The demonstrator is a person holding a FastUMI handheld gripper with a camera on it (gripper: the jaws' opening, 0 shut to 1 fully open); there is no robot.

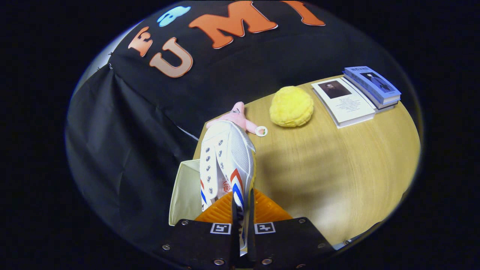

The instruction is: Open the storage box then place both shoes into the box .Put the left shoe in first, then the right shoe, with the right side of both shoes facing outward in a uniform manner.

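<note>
Gripper (243, 210) clamps the white shoe (225, 157), apparently over the half-hidden storage box (185, 191).

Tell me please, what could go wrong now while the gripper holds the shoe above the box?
1. The gripper pinches only a thin edge of the white shoe, so the shoe may swing or slip before it is inside the storage box.
2. The box stands at the edge of the table; a push from the shoe could shove it off.
3. The shoe's toe is near the pink plush toy and could knock it.
</note>
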